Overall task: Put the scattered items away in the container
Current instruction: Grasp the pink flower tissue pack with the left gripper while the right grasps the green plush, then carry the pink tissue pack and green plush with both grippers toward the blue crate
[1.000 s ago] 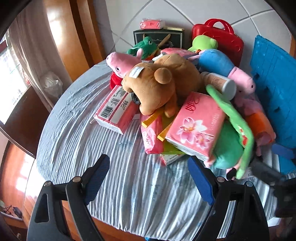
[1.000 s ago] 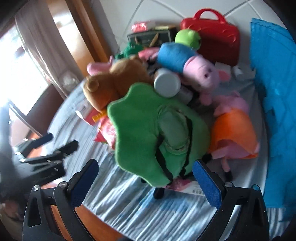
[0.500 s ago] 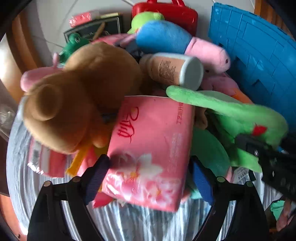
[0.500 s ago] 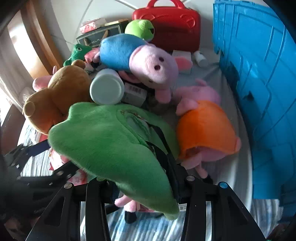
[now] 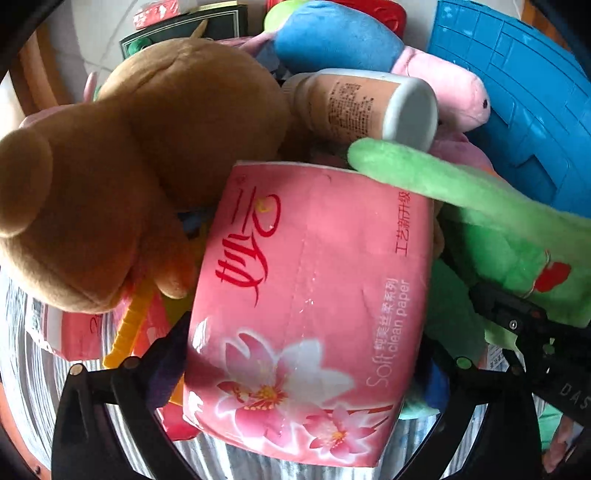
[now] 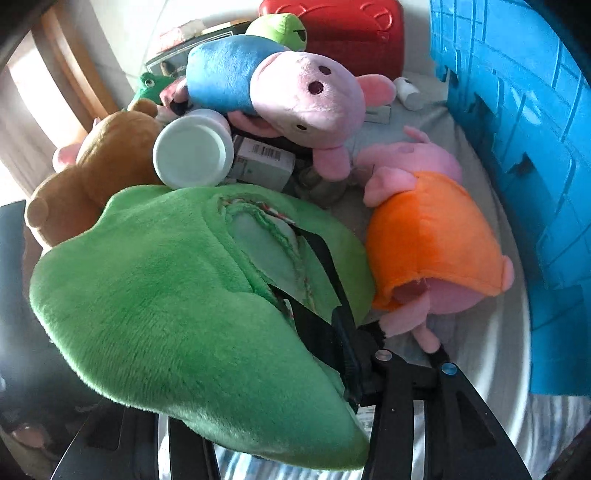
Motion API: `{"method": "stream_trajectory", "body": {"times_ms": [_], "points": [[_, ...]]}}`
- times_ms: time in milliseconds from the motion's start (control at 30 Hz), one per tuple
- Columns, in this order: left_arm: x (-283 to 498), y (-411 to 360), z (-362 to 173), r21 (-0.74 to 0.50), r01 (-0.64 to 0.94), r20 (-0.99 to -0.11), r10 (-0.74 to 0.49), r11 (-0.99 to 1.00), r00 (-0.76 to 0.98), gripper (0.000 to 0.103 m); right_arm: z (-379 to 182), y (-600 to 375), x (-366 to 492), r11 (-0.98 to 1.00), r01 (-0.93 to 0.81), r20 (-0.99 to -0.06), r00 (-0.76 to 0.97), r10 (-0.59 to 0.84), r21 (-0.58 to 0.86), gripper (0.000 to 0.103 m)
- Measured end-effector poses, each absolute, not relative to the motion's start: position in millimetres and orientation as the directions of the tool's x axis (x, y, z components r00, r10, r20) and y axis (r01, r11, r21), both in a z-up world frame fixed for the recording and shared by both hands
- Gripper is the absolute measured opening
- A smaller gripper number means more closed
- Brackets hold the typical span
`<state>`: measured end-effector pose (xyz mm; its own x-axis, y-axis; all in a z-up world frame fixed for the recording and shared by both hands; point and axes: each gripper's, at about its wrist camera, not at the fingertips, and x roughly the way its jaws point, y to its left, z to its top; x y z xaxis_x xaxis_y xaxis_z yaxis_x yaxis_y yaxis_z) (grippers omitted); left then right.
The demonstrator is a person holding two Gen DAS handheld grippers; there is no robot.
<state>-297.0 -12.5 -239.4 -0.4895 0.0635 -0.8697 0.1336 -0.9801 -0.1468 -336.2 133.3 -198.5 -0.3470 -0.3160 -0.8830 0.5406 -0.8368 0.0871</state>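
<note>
Striped tablecloth under toy pile. Left gripper clamped on pink tissue pack, near centre; right gripper clamped on green plush. Blue crate far right, brown bear left.

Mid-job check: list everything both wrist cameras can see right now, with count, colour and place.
tissue pack: 1, pink, between left gripper's fingers
green plush: 1, green, in right gripper
brown bear: 1, brown, left of pile
bottle: 1, tan, white cap, lying on pile
blue-shirt pig: 1, pink and blue, top of pile
orange-dress pig: 1, beside crate
crate: 1, blue, right
red case: 1, back
left gripper: black
right gripper: black
</note>
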Motion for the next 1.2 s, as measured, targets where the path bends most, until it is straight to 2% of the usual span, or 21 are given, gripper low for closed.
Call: {"method": "stream_trajectory", "body": {"times_ms": [133, 167, 200, 300, 400, 767, 967, 1200], "points": [[-287, -11, -235, -0.160, 0.192, -0.858, 0.041, -0.968, -0.512, 0.100, -200, 134, -336, -0.834, 0.544, -0.880, -0.345, -0.325, 0.094, 0.045], [-284, -9, -233, -0.151, 0.205, -0.858, 0.025, -0.967, -0.512, 0.097, -198, 134, -334, -0.831, 0.548, -0.878, -0.349, -0.326, 0.091, 0.041], [-281, -8, -230, -0.137, 0.217, -0.860, 0.007, -0.967, -0.510, 0.096, -194, 134, -331, -0.828, 0.554, -0.874, -0.357, -0.330, 0.086, 0.023], [-270, -6, -212, -0.136, 0.235, -0.842, -0.013, -0.963, -0.540, 0.095, -171, 132, -318, -0.811, 0.582, -0.843, -0.407, -0.352, 0.057, 0.013], [-260, -1, -180, -0.113, 0.225, -0.803, -0.045, -0.968, -0.595, 0.095, -145, 130, -312, -0.793, 0.605, -0.807, -0.434, -0.400, 0.067, 0.010], [-235, -15, -85, -0.110, 0.244, -0.681, -0.106, -0.964, -0.725, 0.095, -36, 123, -290, -0.755, 0.654, -0.654, -0.549, -0.521, 0.052, 0.010], [-238, -11, -43, -0.095, 0.230, -0.613, -0.125, -0.969, -0.780, 0.095, 20, 130, -286, -0.771, 0.637, -0.564, -0.635, -0.529, 0.005, 0.010], [-247, 14, 1, -0.131, 0.174, -0.533, -0.079, -0.976, -0.843, 0.095, 89, 165, -281, -0.817, 0.574, -0.441, -0.749, -0.494, -0.059, 0.010]]}}
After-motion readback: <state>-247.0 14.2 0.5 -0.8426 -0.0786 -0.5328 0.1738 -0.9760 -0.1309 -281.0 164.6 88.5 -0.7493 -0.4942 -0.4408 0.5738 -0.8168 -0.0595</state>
